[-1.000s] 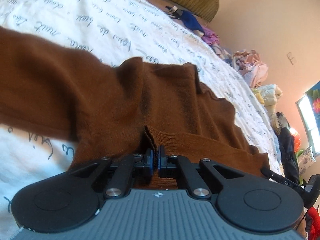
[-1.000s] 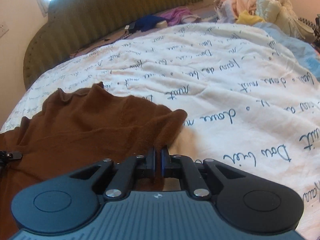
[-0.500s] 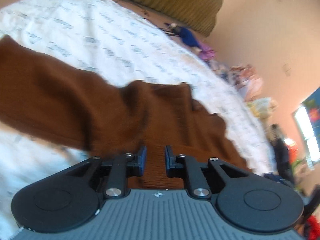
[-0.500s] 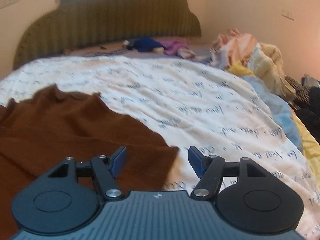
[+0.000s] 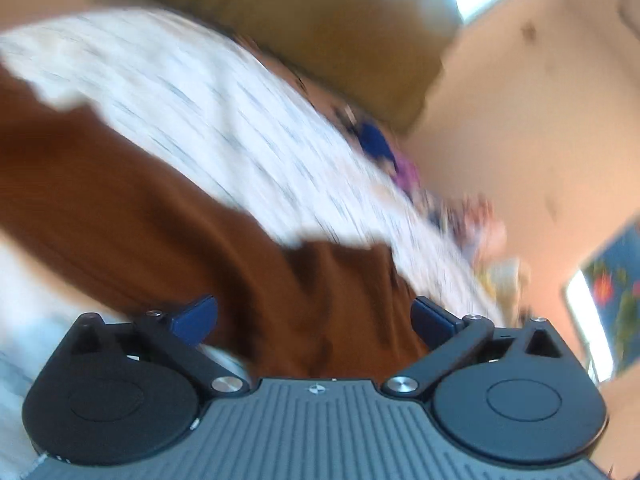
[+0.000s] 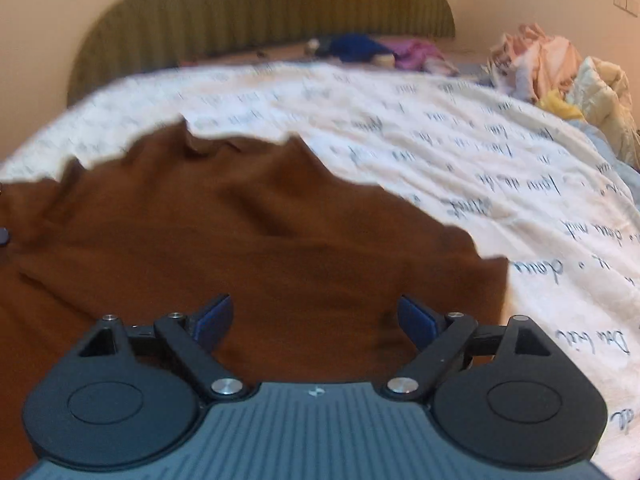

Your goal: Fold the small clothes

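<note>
Your left gripper [image 5: 314,318] has its jaws spread wide and opening further, the blue pads [image 5: 194,316] well clear of any cloth; nothing is clamped between them. The brown sweater [image 5: 132,216] lies beneath and ahead of that gripper, running from the lower middle of the left wrist view up toward its left edge, flat on the white bedspread [image 5: 240,120] printed with dark script. This view is heavily motion-blurred, so finer detail of the fabric's edges cannot be confirmed. Your right gripper [image 6: 314,320] is likewise parted, jaws opening, with no fabric pinched; the sweater [image 6: 240,240] shows in the gap between the pads but they do not press on it. In the right wrist view the garment lies spread on the bedspread [image 6: 460,152], wrinkled, its right edge ending just right of the gripper. An olive headboard [image 6: 260,8] stands at the far end, and a heap of loose clothes [image 6: 552,68] sits at the far right of the bed.
</note>
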`<state>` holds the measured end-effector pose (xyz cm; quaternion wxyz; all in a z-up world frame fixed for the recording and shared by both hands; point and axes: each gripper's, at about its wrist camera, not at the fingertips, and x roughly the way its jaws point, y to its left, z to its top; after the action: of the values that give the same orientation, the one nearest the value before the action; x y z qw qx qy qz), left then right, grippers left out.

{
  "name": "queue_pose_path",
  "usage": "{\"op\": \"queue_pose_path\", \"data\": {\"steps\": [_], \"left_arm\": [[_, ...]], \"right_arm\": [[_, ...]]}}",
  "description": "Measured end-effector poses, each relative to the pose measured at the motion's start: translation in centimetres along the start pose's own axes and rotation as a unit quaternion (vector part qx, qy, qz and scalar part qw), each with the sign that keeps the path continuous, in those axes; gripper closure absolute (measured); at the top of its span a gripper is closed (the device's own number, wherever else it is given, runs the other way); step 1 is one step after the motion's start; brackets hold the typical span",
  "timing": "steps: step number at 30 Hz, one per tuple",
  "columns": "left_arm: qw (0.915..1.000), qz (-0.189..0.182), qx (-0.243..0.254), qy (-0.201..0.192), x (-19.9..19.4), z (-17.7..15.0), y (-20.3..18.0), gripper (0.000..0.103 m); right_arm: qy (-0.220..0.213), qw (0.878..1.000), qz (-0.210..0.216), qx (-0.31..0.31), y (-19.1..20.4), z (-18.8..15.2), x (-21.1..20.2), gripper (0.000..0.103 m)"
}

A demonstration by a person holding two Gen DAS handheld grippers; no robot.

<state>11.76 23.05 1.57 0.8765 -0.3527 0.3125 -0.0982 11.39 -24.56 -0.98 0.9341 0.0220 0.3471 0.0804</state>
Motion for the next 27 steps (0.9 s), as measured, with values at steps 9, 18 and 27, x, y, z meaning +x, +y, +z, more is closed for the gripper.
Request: {"op": "queue_pose_path", "data": {"steps": [9, 18, 27], "left_arm": [[0.9599, 0.068, -0.227, -0.15, -10.5, 10.7, 17.9, 0.004], [0.9496, 0.098, -0.265, -0.137, -7.9, 15.2, 21.7, 0.011], [0.9584, 0.127, -0.224, -0.124, -6.3, 16.1, 19.8, 0.099]], "right_arm": [[-0.048, 0.983, 0.177, -0.015, 12.4, -0.7, -0.9, 0.013], [-0.052, 0.968, 0.244, -0.028, 16.8, -2.9, -0.8, 0.013], [-0.047, 0.968, 0.248, -0.003, 14.0, -3.7, -1.3, 0.013]]}}
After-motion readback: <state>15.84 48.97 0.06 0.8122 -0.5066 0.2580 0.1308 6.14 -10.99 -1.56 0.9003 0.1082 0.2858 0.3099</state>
